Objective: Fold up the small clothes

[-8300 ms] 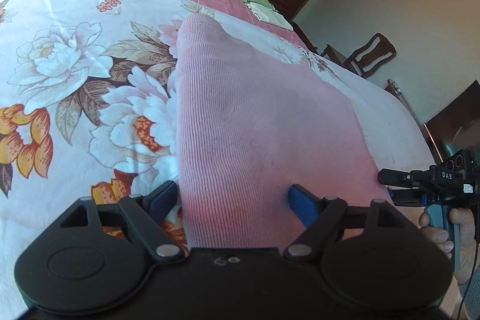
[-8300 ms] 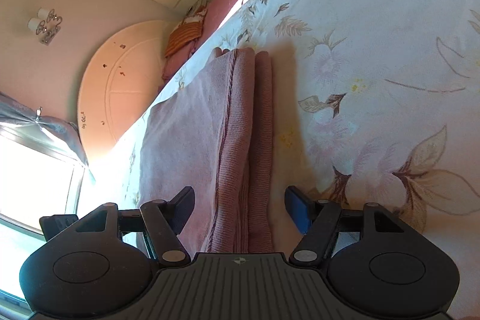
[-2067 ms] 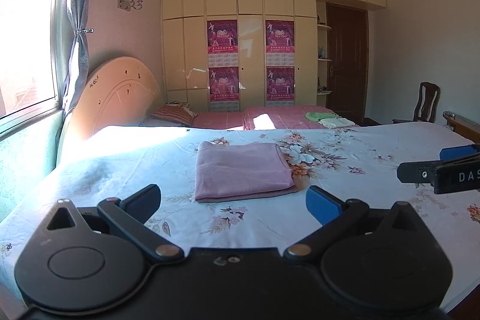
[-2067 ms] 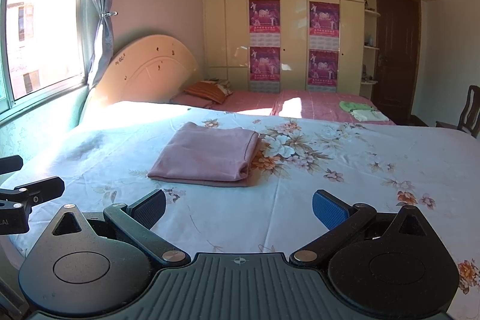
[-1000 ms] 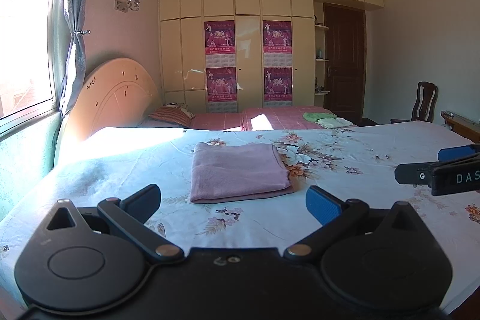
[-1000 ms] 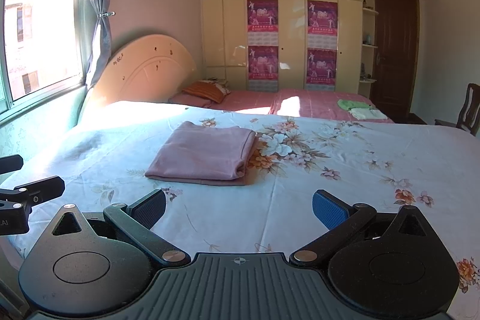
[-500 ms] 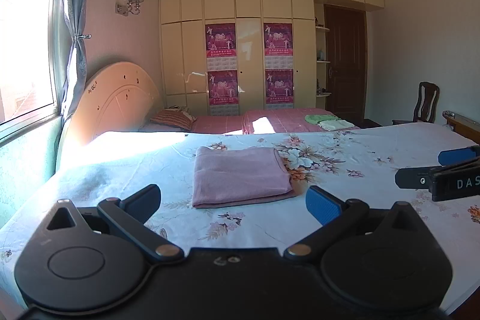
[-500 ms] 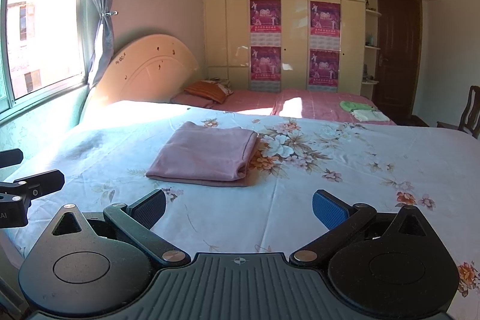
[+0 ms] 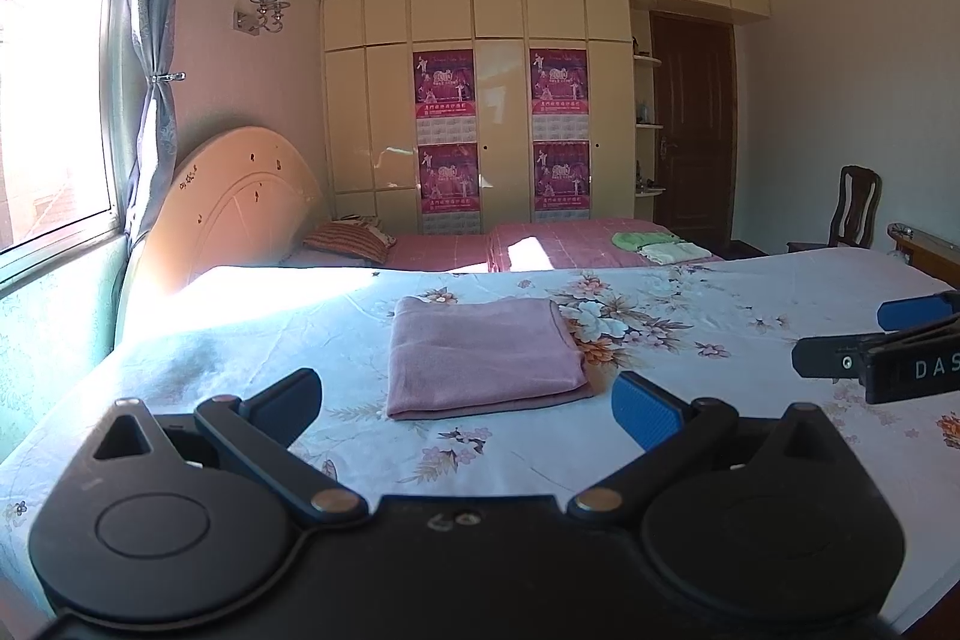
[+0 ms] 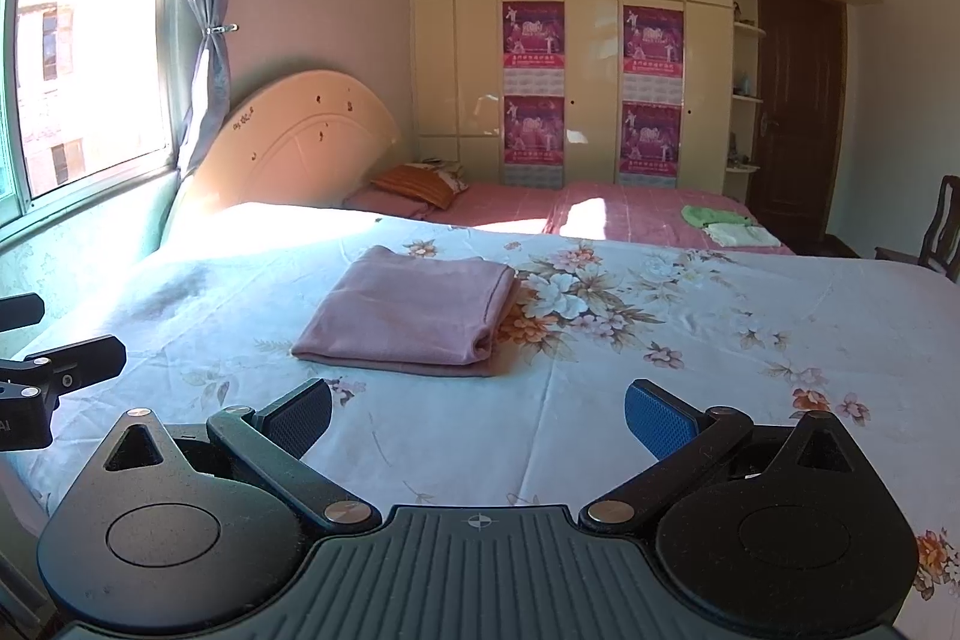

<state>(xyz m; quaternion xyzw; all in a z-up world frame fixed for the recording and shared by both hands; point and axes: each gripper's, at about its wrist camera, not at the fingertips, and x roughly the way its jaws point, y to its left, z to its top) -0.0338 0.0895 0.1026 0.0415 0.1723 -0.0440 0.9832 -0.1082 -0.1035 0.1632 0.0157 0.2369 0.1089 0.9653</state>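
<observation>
A pink ribbed garment [image 9: 483, 355] lies folded into a flat rectangle on the floral bedsheet [image 9: 690, 334]; it also shows in the right wrist view [image 10: 414, 313]. My left gripper [image 9: 465, 403] is open and empty, held back from the garment above the bed's near edge. My right gripper [image 10: 477, 415] is open and empty, also back from the garment. The right gripper shows at the right edge of the left wrist view [image 9: 840, 334], and the left gripper at the left edge of the right wrist view [image 10: 36, 334].
A second bed with a pink cover [image 9: 540, 250] stands behind, with a striped pillow [image 9: 348, 238] and green and white folded clothes [image 9: 657, 244]. A curved headboard [image 9: 234, 202], a window at left, cream wardrobes [image 9: 498, 100], a dark door and a wooden chair [image 9: 855, 214].
Over the last seconds both grippers let go of the folded garment and drew back from it. In the last second the views have only drifted slightly; the garment has not moved.
</observation>
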